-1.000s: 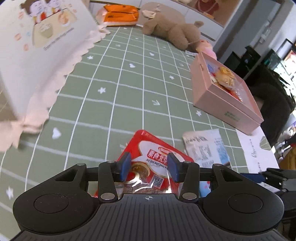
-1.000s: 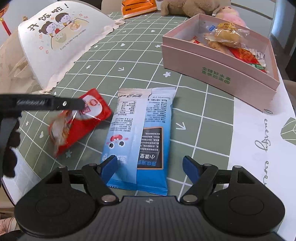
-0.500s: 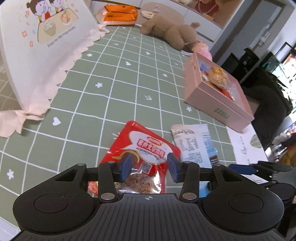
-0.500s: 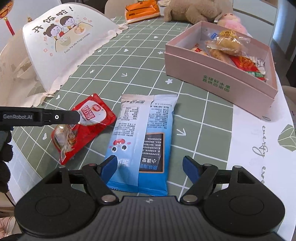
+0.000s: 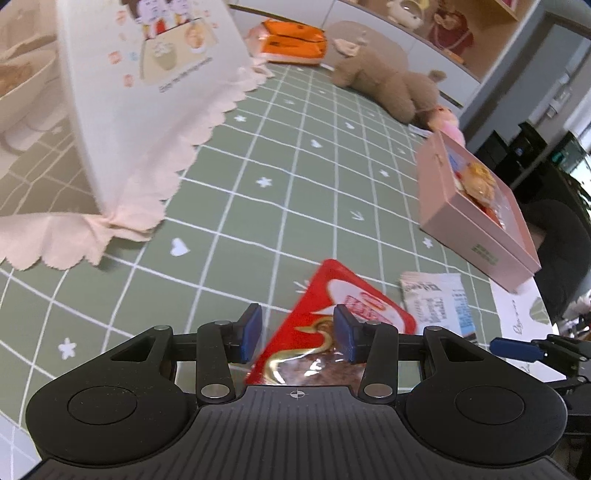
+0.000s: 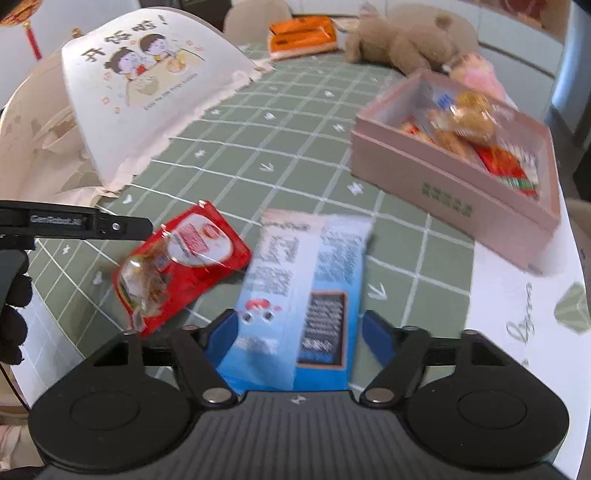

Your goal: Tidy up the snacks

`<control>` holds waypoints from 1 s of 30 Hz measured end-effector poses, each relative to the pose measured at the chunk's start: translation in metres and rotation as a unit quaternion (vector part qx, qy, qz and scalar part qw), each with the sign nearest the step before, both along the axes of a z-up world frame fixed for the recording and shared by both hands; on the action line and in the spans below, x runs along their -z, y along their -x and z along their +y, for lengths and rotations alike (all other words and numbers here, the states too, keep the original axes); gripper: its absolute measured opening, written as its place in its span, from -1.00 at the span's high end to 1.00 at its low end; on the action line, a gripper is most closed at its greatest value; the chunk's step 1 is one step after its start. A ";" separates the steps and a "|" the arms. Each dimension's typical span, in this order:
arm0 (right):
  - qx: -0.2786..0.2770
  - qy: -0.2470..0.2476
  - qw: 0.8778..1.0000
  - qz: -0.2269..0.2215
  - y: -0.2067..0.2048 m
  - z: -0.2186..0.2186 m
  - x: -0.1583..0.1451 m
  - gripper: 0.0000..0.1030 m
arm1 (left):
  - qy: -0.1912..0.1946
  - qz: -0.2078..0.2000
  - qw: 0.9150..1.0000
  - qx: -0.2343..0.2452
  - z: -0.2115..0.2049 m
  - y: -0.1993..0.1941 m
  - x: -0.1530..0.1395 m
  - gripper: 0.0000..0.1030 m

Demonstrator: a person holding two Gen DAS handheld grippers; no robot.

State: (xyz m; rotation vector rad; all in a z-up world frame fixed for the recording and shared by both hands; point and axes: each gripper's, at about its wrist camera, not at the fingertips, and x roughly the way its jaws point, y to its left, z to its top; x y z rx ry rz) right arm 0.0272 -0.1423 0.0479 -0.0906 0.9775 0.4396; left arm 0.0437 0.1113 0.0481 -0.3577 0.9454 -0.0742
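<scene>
Both hands are working at once here, one snack apiece, and I'd guess that is why the two packets lie side by side near the desk's (image 5: 295,184) front edge.

The left tool (image 5: 297,332) has its jaws set narrow with the red packet (image 5: 354,299) between them. The packet tips up at an angle, its clear lower end bunched near the pads. From the right wrist view it looks raised off the green cloth, with a shadow under its far edge, so I read it as gripped and not merely straddled. It is caught towards one end, which would let the rest hang free for dropping into a box.

The right tool (image 6: 299,332) points down at the blue packet (image 6: 306,266), which lies lengthwise between its jaws. Those jaws have just been closing around it. One pad sits right at the packet's edge, while the other looks a sliver apart, so I take them as not yet pinching. The picture is blurred there.

The pink box (image 6: 443,184) stands open beyond the blue packet, towards the desk's right side and well apart from both tools. It already holds a pile of wrapped snacks (image 6: 472,114), so it looks like the place both packets are meant for.

A white dome cover (image 5: 147,92) sits off to the left, and a plush toy (image 6: 406,33) and an orange pack (image 6: 303,33) lie at the far end, out of the way.
</scene>
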 end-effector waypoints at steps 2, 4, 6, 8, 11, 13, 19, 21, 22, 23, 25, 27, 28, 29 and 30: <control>-0.020 -0.006 1.000 0.003 -0.001 0.010 -0.002 0.03 | 0.002 0.006 1.000 -0.003 0.004 0.000 0.004 0.08; -0.032 -0.006 0.999 0.003 -0.003 0.021 -0.003 0.04 | 0.009 0.016 1.000 -0.002 0.005 0.000 0.008 0.08; -0.046 -0.003 0.999 0.002 -0.005 0.033 -0.002 0.04 | 0.019 0.024 1.000 0.007 0.004 0.002 0.011 0.09; -0.053 0.001 0.999 0.001 -0.007 0.043 0.000 0.03 | 0.023 0.025 0.999 0.017 0.000 0.006 0.011 0.09; -0.057 0.000 0.998 0.011 -0.011 0.049 0.005 0.03 | 0.047 0.037 0.998 0.033 -0.004 0.008 0.010 0.09; -0.055 0.000 0.998 0.013 -0.012 0.048 0.007 0.03 | 0.066 0.048 0.996 0.044 -0.008 0.008 0.012 0.09; -0.036 0.006 0.999 -0.002 -0.007 0.027 -0.002 0.02 | 0.048 0.036 0.997 0.048 -0.020 0.011 0.006 0.12; -0.021 0.009 1.000 -0.005 -0.008 0.015 -0.003 -0.05 | 0.039 0.020 0.998 0.040 -0.021 0.011 -0.002 0.13; -0.010 0.012 1.000 -0.003 -0.010 0.010 -0.001 -0.14 | 0.031 0.006 0.999 0.037 -0.022 0.011 -0.008 0.13; 0.000 0.013 1.000 0.002 -0.013 0.005 0.001 -0.20 | 0.027 -0.004 0.999 0.036 -0.023 0.011 -0.012 0.13; 0.021 0.011 1.000 0.013 -0.018 -0.003 0.005 -0.28 | 0.027 -0.009 0.999 0.036 -0.024 0.007 -0.016 0.13; 0.030 0.002 0.999 0.025 -0.019 -0.006 0.009 -0.28 | 0.020 -0.003 0.999 0.035 -0.025 0.005 -0.014 0.13; 0.031 -0.001 0.999 0.029 -0.019 -0.007 0.010 -0.29 | 0.017 0.002 0.999 0.033 -0.024 0.004 -0.012 0.13; 0.030 -0.005 0.999 0.029 -0.018 -0.005 0.010 -0.29 | 0.016 0.008 0.999 0.031 -0.023 0.004 -0.008 0.13; 0.027 -0.008 0.999 0.028 -0.017 -0.004 0.009 -0.36 | 0.020 0.012 0.999 0.028 -0.021 0.005 -0.006 0.13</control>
